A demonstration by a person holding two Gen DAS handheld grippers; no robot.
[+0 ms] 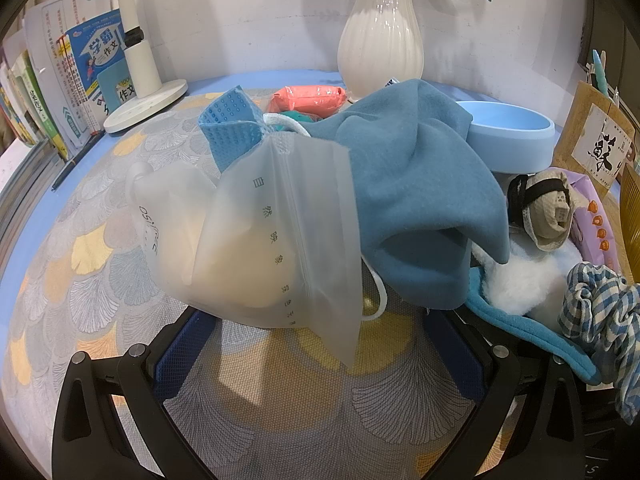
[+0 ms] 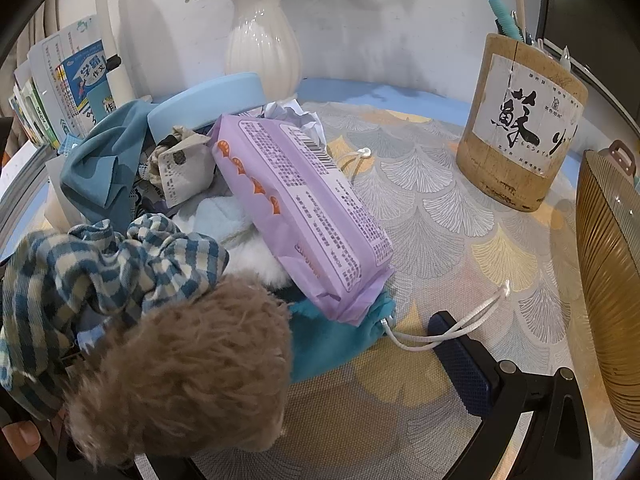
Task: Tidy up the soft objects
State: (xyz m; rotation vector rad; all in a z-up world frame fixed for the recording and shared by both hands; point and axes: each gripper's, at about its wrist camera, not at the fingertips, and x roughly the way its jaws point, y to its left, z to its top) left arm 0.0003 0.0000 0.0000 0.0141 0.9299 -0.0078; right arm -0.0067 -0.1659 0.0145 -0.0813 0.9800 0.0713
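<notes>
Books: a row of books (image 1: 52, 92) stands at the far left of the worktop (image 1: 52, 216), which is covered by a fan-patterned mat.
Lamp: a white lamp base (image 1: 146, 106) sits just beside the books.
Left tongs: the left tongs (image 1: 320, 364) are spread wide, both blue-padded fingers low over the mat, holding nothing.
Zip bag: a frosted zip bag (image 1: 256, 248) with something pale inside lies just ahead of the left tongs, leaning against a blue fleece cloth (image 1: 420, 200).
Behind the pile: a blue dotted cloth (image 1: 232, 120), a coral packet (image 1: 308, 98), a white vase (image 1: 382, 40) and a light blue bowl (image 1: 516, 136).
Soft heap: a checked scrunchie (image 2: 100, 256) and white fluff (image 2: 256, 268) lie on a teal drawstring pouch (image 2: 332, 340); a purple tissue pack (image 2: 304, 208) rests tilted across them.
Right tongs: the right tongs (image 2: 280, 364) show one finger; a brown furry thing (image 2: 184, 368) covers the other side, so I cannot tell their grip.
Far right: a wooden pen holder (image 2: 520, 132) stands well apart from the heap.
</notes>
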